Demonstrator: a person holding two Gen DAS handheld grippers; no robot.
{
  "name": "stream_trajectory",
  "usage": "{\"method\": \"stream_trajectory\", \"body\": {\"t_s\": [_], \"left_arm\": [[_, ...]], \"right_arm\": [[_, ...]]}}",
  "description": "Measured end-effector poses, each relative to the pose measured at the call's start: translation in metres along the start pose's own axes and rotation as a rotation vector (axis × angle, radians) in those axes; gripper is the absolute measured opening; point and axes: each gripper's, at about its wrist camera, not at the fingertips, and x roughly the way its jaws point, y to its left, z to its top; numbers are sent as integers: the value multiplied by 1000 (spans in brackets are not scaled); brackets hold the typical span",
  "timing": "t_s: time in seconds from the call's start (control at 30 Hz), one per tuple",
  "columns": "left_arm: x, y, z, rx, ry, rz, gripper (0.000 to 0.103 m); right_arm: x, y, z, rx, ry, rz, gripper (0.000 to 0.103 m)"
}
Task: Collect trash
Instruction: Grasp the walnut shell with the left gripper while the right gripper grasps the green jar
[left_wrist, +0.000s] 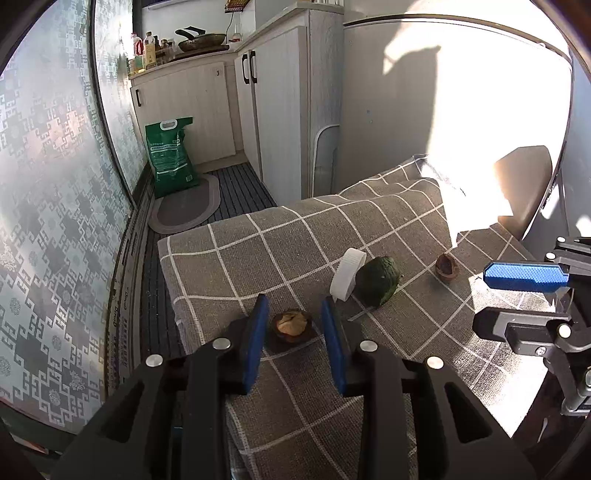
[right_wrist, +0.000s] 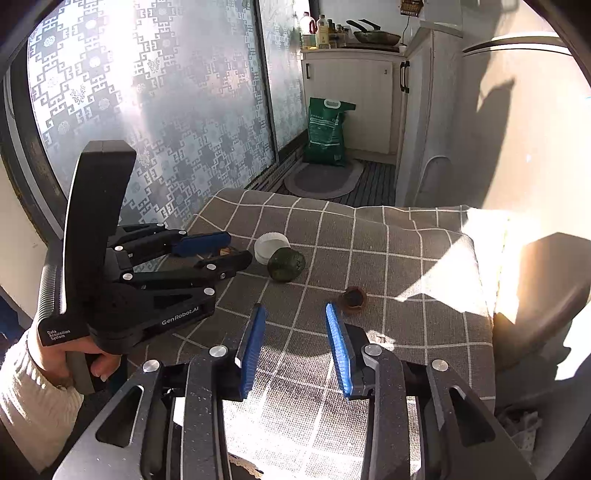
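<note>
On a grey checked tablecloth lie several bits of trash. A brown nut shell half sits between the blue pads of my open left gripper; the pads stand apart from it. A white bottle cap leans against a dark green avocado peel. A second brown shell lies further right. In the right wrist view my open right gripper hovers over bare cloth, near the second shell, with the peel and cap beyond. The left gripper shows at left.
The table ends at a drop towards a dark slatted floor with a grey oval mat and a green sack. White cabinets stand behind. A patterned frosted window runs along the left. A dark chair back stands at right.
</note>
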Motion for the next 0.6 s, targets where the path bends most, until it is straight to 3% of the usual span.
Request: {"method": "stream_trajectory", "body": {"t_s": [0.1,0.6], "left_arm": [[0,0,-2,-1,-4,16,23],[-29,10,-13,-40,-44,-75,23]], "right_arm": [[7,4,4,-2,7,7,34],[43,14,14,-9,64,-47,34]]}}
